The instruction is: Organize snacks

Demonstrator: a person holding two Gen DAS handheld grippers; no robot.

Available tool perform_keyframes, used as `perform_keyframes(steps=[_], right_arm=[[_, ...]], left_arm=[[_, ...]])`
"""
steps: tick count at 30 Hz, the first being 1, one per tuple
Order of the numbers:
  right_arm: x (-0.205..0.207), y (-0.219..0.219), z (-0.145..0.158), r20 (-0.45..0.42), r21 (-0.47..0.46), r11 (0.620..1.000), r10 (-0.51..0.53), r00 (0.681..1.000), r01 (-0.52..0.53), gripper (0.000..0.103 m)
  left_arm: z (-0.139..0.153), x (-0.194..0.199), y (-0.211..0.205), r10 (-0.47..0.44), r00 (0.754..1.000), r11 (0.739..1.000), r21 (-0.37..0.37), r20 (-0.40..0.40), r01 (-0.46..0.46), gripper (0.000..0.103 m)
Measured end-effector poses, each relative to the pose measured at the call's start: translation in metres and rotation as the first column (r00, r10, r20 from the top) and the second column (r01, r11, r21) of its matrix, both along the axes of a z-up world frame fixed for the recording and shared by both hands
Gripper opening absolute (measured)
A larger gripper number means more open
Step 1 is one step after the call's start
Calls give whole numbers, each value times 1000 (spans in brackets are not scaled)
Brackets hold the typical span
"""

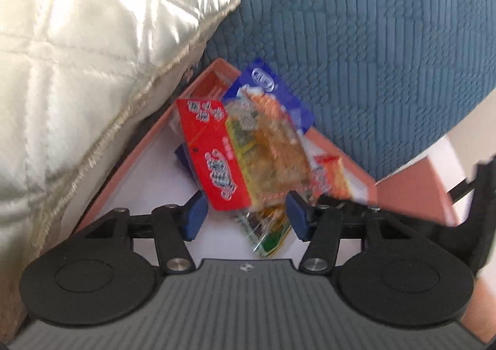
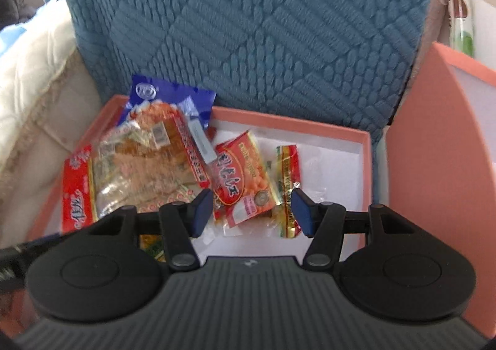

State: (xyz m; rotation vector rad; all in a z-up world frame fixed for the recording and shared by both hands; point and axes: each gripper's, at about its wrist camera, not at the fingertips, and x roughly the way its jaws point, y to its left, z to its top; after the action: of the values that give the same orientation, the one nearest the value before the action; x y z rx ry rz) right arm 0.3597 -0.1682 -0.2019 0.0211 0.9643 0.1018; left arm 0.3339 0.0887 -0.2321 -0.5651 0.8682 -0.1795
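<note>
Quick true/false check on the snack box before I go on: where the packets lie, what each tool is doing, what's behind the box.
1. The left tool is shut on a packet. False: its jaws stand open, the large red snack packet between them.
2. The right tool is open. True.
3. The small red peanut packet lies in the pink box. True.
4. A green cushion stands behind the box. False: the blue cushion does.
5. The blue packet lies at the box's back left corner. True.
</note>
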Motion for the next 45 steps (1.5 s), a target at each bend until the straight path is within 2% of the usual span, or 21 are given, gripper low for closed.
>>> perform_keyframes(steps=[7,10,14,16,20,21,22,23,32,35,36,37,38,41,45], right_arm=[[6,10,-19,-35,-41,998,47,998,-48,59],[7,13,-19,-28,-41,997,66,997,-67,51],[6,15,-17,-20,-46,996,77,997,-78,50],[6,16,-16,-15,-45,996,79,997,-80,49],[7,12,-14,-18,-40,996,75,997,-76,48],[6,12,-13,-8,-38,996,82,997,-83,34],[4,13,-9,0,-56,994,89,996,-89,27],[1,12,-6,5,-65,994,94,996,-93,26],[3,18,-11,1,-97,989,116,993,-115,23],[3,21,-9,10,-112,987,114,993,-112,18],[2,21,-8,15,-117,987,111,994,-108,16],[1,21,-5,23,-121,987,109,994,-105,13],[1,21,-3,30,-124,987,102,994,-98,12],[-1,16,4,41,-125,989,82,996,-76,9],[-9,9,14,51,-111,992,58,997,-52,7]], left_arm=[[-3,3,7,4,1000,997,-80,-6,-4,61],[-2,4,6,0,1000,994,-111,6,1,61],[7,4,-1,-30,998,989,-146,51,37,61],[6,8,-3,-25,999,987,-157,39,31,61],[-4,21,-7,2,999,991,-133,-34,-6,61],[-8,24,-8,8,998,992,-127,-56,-15,61],[-11,26,-8,12,997,992,-126,-74,-22,61],[-14,28,-9,19,996,991,-129,-89,-30,61],[-20,47,-9,55,992,978,-196,-113,-76,61],[-23,55,-10,56,989,974,-208,-137,-84,42],[-25,56,-9,54,988,972,-219,-142,-85,29],[-27,58,-9,52,987,971,-223,-150,-85,22],[-28,58,-10,52,986,973,-213,-159,-85,9],[-23,52,-12,43,989,981,-179,-142,-68,4],[-11,42,-13,21,994,980,-194,-110,-43,1]])
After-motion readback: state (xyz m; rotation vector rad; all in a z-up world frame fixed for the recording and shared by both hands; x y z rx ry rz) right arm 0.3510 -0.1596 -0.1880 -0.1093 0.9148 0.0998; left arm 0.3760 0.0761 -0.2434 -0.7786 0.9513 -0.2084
